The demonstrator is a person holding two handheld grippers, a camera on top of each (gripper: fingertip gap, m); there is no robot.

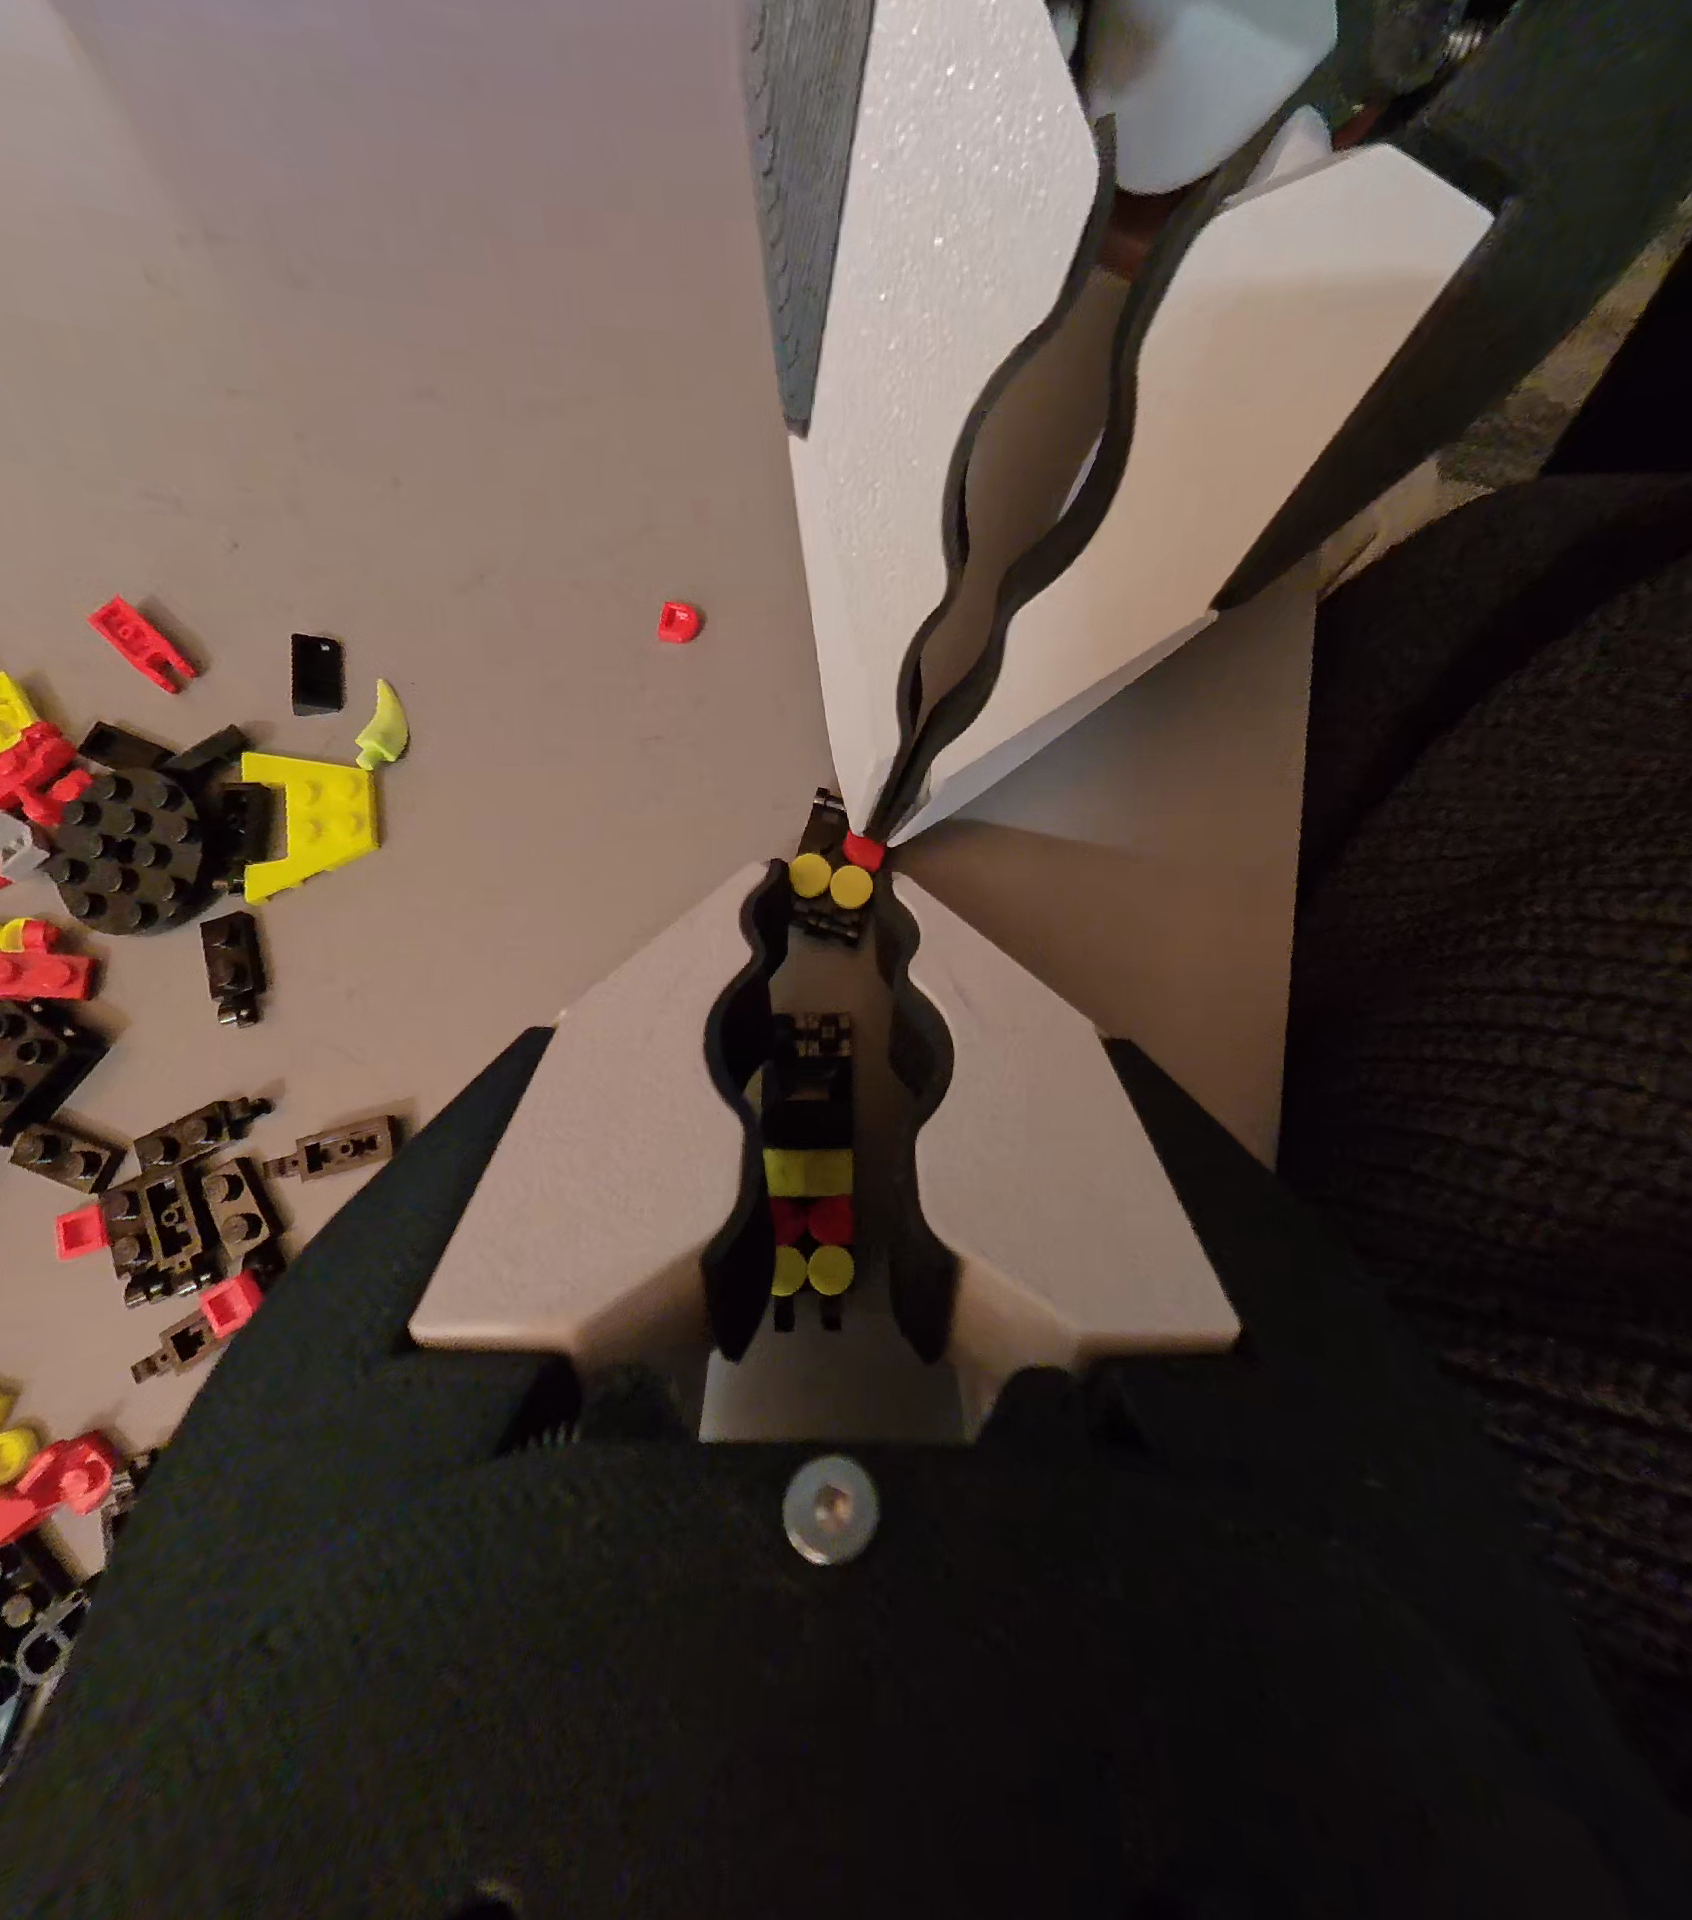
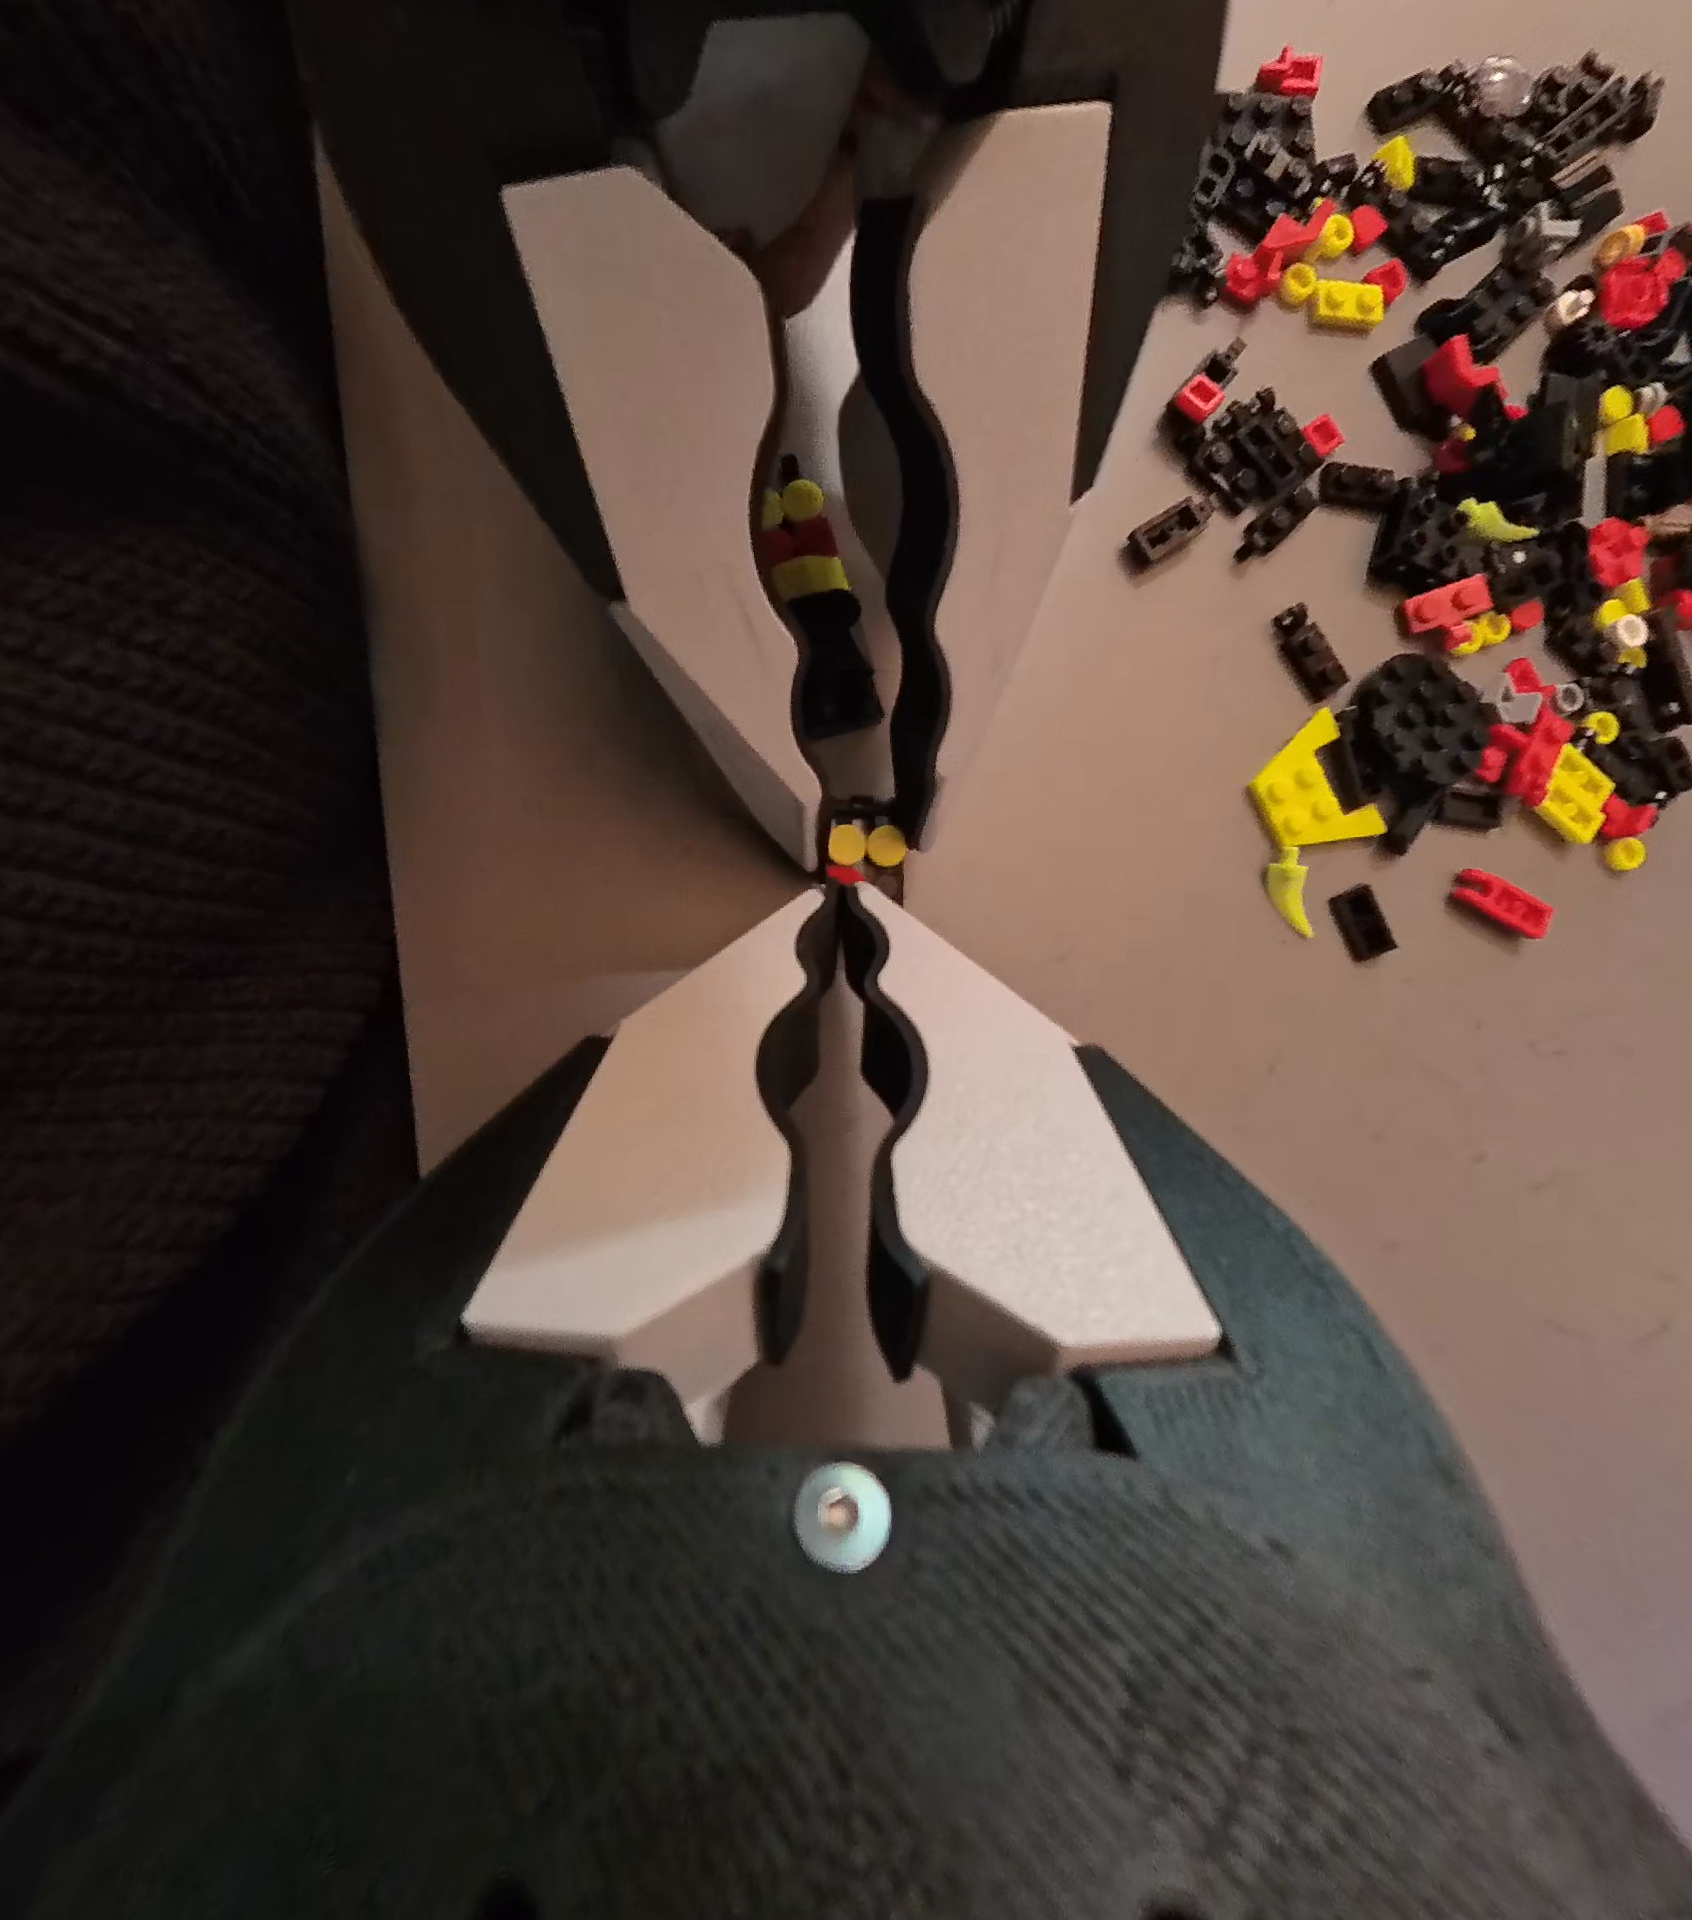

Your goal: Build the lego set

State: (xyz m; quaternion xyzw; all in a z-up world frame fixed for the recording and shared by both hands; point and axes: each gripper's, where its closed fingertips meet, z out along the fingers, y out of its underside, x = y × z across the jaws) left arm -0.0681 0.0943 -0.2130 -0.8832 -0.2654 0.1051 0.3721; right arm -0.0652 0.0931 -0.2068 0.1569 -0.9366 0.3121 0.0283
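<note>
Honestly, fiddly stuff: left gripper (image 1: 826, 894) clamps the small black assembly (image 1: 829, 902) near the worktop (image 1: 406, 416) edge; right gripper (image 2: 842, 902) pinches a tiny red piece (image 1: 863, 850) onto it. Light, rigid, slippery; grip the flat sides.

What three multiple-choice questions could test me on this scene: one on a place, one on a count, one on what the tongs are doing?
1. Where do the loose bricks lie?
A in a tray
B heaped on the table
C in a bag

2. How many yellow round studs top the small black piece in the left tongs?
A two
B four
C none

3. The right tongs are:
A wide open
B shut on a small red piece
C out of view

Answers: B, the bricks sit straight on the tabletop; A, two yellow discs show side by side; B, the tips pinch the red piece.
</note>
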